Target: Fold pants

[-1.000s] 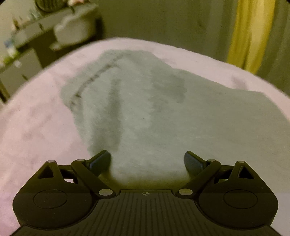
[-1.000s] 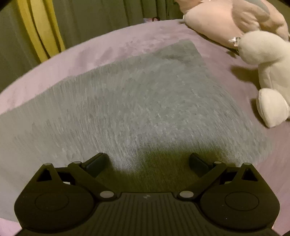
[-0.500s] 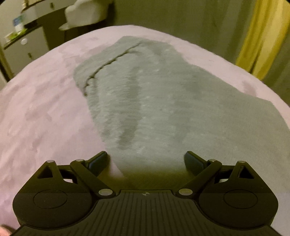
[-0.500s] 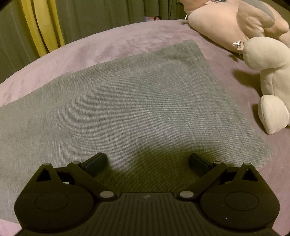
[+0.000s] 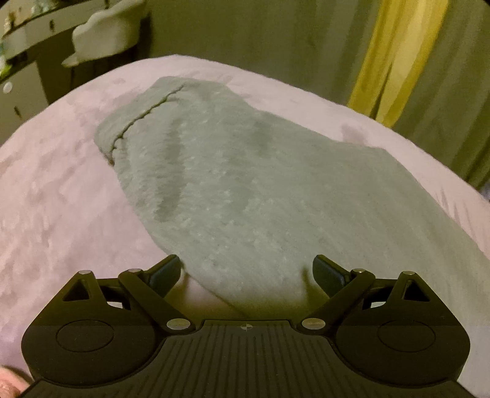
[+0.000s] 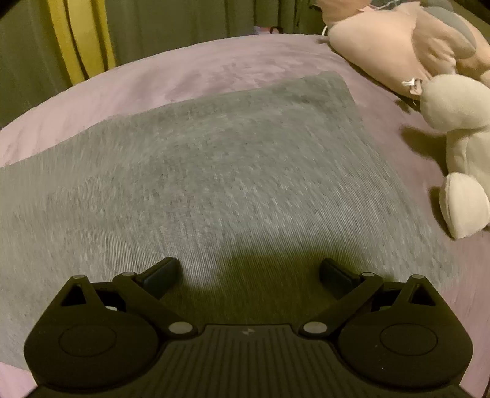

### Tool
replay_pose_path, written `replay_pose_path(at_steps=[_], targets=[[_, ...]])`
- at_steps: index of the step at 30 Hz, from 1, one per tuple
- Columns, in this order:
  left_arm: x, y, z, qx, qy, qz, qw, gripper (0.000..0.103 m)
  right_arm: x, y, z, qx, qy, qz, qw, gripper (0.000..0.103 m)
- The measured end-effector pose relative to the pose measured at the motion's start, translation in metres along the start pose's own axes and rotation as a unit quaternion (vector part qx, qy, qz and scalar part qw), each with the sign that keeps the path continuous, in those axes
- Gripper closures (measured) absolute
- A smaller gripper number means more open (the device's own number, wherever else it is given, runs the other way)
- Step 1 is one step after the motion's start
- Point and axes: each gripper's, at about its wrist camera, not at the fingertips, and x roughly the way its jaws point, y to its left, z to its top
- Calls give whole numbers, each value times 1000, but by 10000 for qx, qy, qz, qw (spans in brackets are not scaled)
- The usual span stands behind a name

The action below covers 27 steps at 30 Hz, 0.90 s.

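A wide bed (image 5: 46, 196) covered in a soft, napped lilac-pink blanket is seen in both views, its surface mottled where the pile has been brushed. Along its far edge, heavy olive drapes (image 6: 171, 24) hang in vertical pleats, with a bright yellow curtain (image 5: 395, 55) among them.

The grey pants (image 5: 245, 189) are laid flat across the middle of the bed, a fine ribbed knit in heathered grey. In the left wrist view a dark stitched seam is seen running along the narrow far end, and a shallow lengthwise crease is pressed into the cloth. In the right wrist view the fabric (image 6: 214, 171) is spread as a broad, smooth panel ending in a squared corner toward the bed's far right side.

By the bed's right edge, a pink plush toy (image 6: 398, 46) and a cream plush toy (image 6: 459, 137) are lying near the pants; whether they touch is blurred and cannot be settled.

The left gripper (image 5: 246, 271) is held over the near edge of the pants, jaws spread wide with nothing between them. The right gripper (image 6: 249, 272) is likewise spread wide and empty above the grey cloth.
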Motion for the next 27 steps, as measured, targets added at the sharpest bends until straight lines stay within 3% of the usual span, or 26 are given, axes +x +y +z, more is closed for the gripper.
replay_pose_path(at_steps=[8, 12, 14, 16, 18, 20, 21, 23, 25, 27], targets=[[15, 2, 5, -59, 245, 75, 9997, 6, -4, -9, -5, -201, -185, 298, 9992, 4], [16, 4, 5, -117, 266, 148, 9995, 6, -21, -38, -13, 508, -584, 644, 9949, 4], [17, 4, 5, -96, 267, 164, 9995, 6, -36, -71, -23, 1420, -963, 828, 9817, 4], [18, 3, 5, -80, 288, 172, 9994, 6, -46, -111, -36, 2364, -1203, 1185, 9569, 8], [22, 3, 6, -96, 326, 168, 9993, 6, -49, -147, -52, 3083, -1231, 1469, 9318, 24], [23, 3, 6, -121, 363, 157, 9991, 6, -47, -174, -68, 3523, -1152, 1609, 9147, 44], [23, 2, 5, -143, 376, 159, 9991, 6, -45, -184, -76, 3674, -1120, 1681, 9079, 47], [25, 3, 6, -185, 390, 164, 9989, 6, -37, -191, -87, 3801, -974, 1717, 9036, 49], [25, 3, 6, -199, 413, 189, 9988, 6, -35, -191, -93, 3863, -972, 1665, 9020, 58], [25, 3, 6, -190, 424, 213, 9987, 6, -35, -191, -93, 3972, -993, 1698, 8964, 58]])
